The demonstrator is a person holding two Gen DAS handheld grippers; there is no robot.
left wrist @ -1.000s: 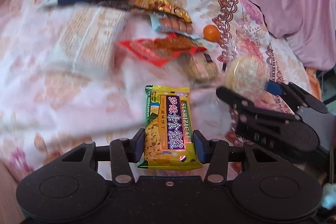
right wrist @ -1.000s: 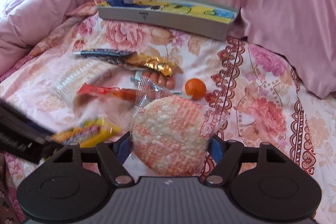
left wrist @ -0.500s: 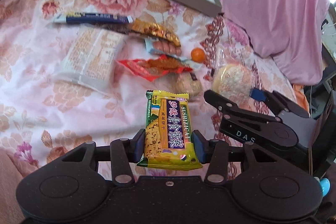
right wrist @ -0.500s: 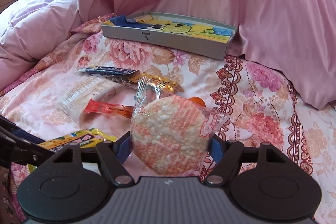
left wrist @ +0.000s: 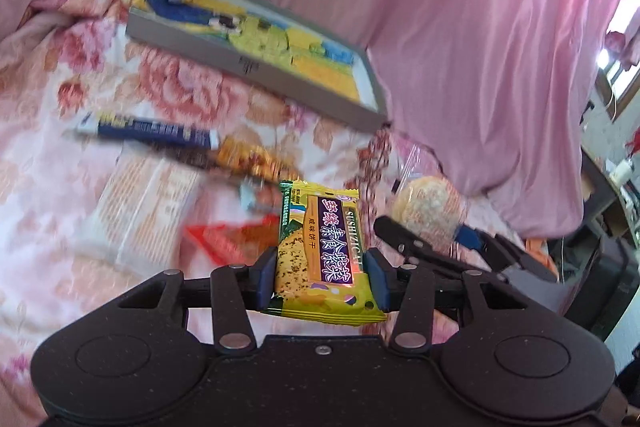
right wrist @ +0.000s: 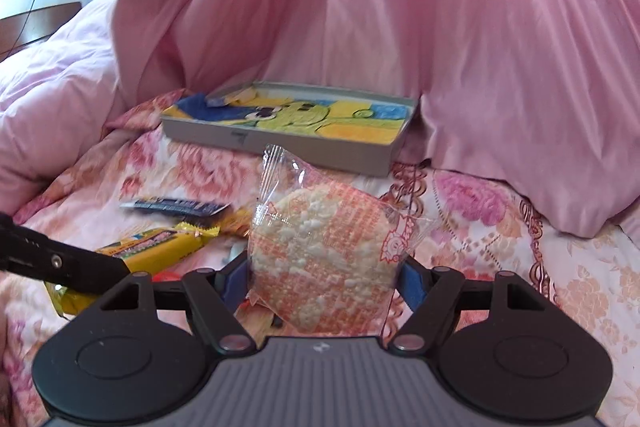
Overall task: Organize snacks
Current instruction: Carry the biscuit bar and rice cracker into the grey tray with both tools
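My left gripper (left wrist: 320, 277) is shut on a yellow biscuit packet (left wrist: 322, 247) with a purple label, held above the bed. My right gripper (right wrist: 322, 277) is shut on a round rice cracker in a clear wrapper (right wrist: 320, 247), also held in the air. The cracker (left wrist: 428, 205) and the right gripper show at the right of the left wrist view. The yellow packet (right wrist: 156, 253) shows at the left of the right wrist view. A grey tray with a cartoon picture inside (right wrist: 276, 143) lies at the back of the bed; it also shows in the left wrist view (left wrist: 248, 65).
Loose snacks lie on the floral bedspread (left wrist: 168, 87): a blue stick packet (left wrist: 148, 129), a gold wrapper (left wrist: 252, 159), a large white packet (left wrist: 140, 203) and a red packet (left wrist: 228, 237). A pink quilt (right wrist: 440, 47) rises behind the tray.
Both grippers have lifted with their snacks and tilted up toward the tray. The tray now sits nearer the middle of both views. The orange ball is out of sight.
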